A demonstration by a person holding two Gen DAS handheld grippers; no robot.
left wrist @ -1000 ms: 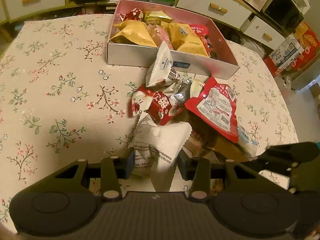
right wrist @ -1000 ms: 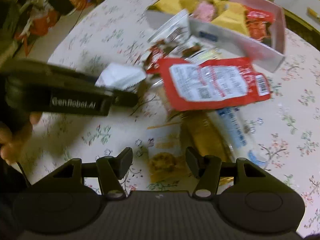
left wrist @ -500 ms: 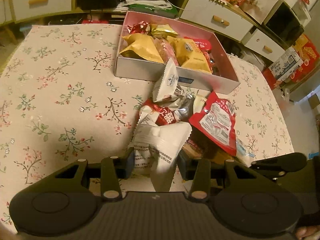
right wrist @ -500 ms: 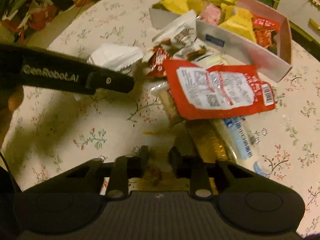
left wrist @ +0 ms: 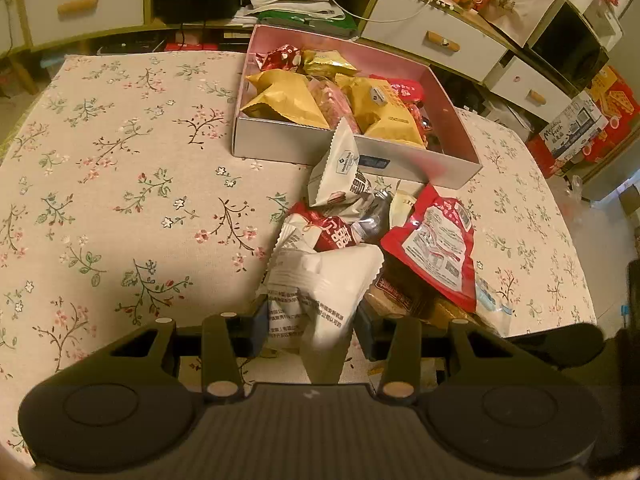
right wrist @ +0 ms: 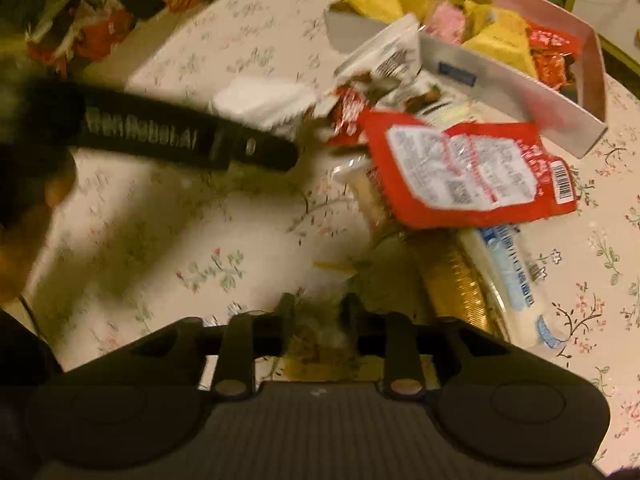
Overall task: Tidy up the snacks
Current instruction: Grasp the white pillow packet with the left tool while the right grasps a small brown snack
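A pink open box (left wrist: 452,98) holds several yellow, red and pink snack packs at the far side of the floral table; it also shows in the right wrist view (right wrist: 560,116). A heap of loose snacks lies in front of it, with a flat red pouch (left wrist: 438,240) on top, also in the right wrist view (right wrist: 468,174). My left gripper (left wrist: 310,330) is shut on a white snack packet (left wrist: 320,284) and holds it above the table. My right gripper (right wrist: 316,316) is shut on a small clear cookie packet (right wrist: 324,332) at the heap's near edge.
A white pack (left wrist: 340,172) leans on the box's front wall. A gold tube (right wrist: 456,288) and a white-blue tube (right wrist: 516,280) lie under the red pouch. White drawers (left wrist: 432,40) and cartons (left wrist: 576,124) stand beyond the table. The left gripper's body (right wrist: 180,140) crosses the right wrist view.
My left gripper has lifted and drawn back with the white packet. My right gripper has closed on the cookie packet and begun to lift it.
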